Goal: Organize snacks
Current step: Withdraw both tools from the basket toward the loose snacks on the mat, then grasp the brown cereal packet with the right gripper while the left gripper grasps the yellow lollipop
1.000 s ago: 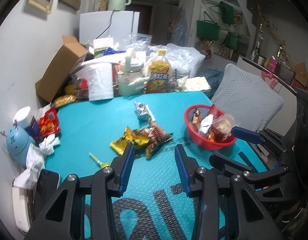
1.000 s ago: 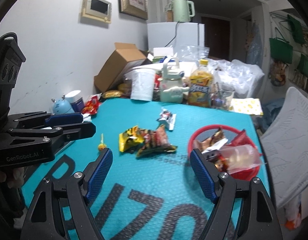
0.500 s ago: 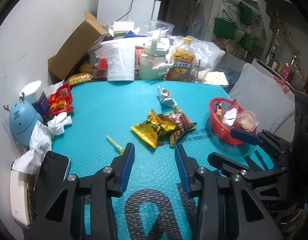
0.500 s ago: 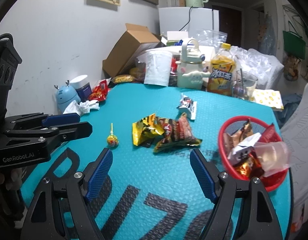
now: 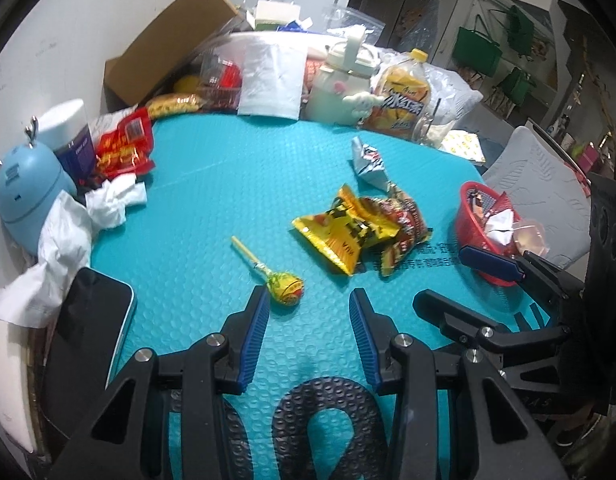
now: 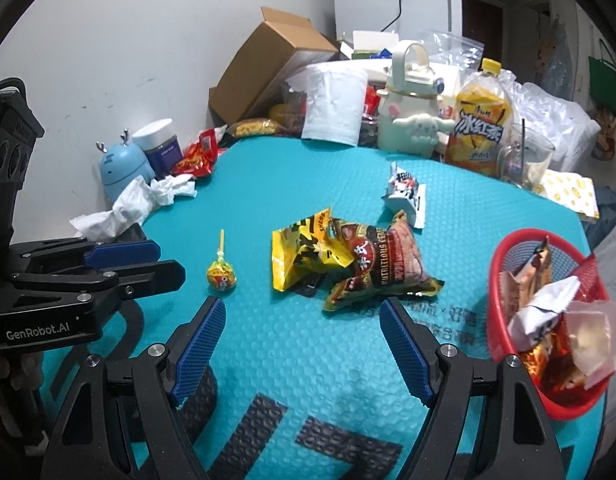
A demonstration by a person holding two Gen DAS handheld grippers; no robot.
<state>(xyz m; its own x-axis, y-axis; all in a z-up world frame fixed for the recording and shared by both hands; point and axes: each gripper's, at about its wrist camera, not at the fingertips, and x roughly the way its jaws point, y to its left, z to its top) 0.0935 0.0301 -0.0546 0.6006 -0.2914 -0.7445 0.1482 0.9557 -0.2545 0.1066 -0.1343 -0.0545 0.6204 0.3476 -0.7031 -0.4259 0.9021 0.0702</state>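
A yellow-wrapped lollipop [image 5: 286,287] lies on the teal mat, just ahead of my open, empty left gripper [image 5: 308,300], near its left finger. It also shows in the right wrist view [image 6: 221,276]. A yellow snack bag [image 5: 340,236] and a dark red snack bag [image 5: 404,232] overlap mid-table. A small white packet [image 5: 368,162] lies beyond them. A red basket [image 6: 504,264] holding several snacks stands at the right. My right gripper [image 6: 302,312] is open and empty, in front of the two bags [image 6: 348,260].
A phone [image 5: 88,340], crumpled tissues [image 5: 108,200] and a blue gadget [image 5: 24,196] line the left edge. A cardboard box [image 5: 168,44], white jug [image 5: 344,84], orange drink bottle [image 5: 400,96] and glass [image 6: 524,156] crowd the back. A chair [image 5: 536,184] stands right.
Both grippers have moved forward and tipped down toward the table. The lollipop now sits close to my left gripper's fingers. Nothing on the table has moved.
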